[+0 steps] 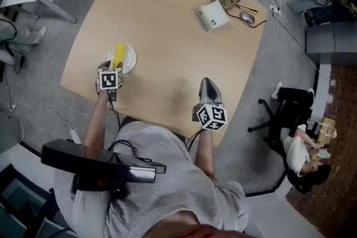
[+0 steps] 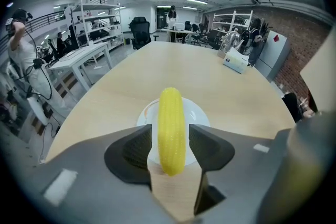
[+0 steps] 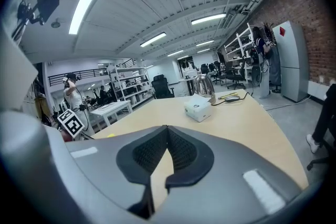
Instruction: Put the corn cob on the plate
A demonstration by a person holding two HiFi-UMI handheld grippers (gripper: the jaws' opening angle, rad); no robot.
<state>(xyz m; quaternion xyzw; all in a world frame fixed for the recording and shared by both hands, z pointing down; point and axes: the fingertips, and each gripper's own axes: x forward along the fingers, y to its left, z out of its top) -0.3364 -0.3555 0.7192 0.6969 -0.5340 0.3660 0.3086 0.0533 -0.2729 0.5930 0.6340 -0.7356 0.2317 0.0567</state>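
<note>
Only the left gripper view shows the gaps: the left gripper [image 2: 170, 129] holds its ribbed pads [image 2: 137, 147] apart, flanking the bumpy yellow corn [image 2: 171, 131] lying on the round white plate [image 2: 201, 115]. Right of the plate, the right gripper [image 3: 167, 131] has its jaws together.

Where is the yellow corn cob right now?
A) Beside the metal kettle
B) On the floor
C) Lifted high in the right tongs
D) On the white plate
D: the corn cob rests on the white plate, and the left tongs stand open on either side of it without pressing on it.
</note>
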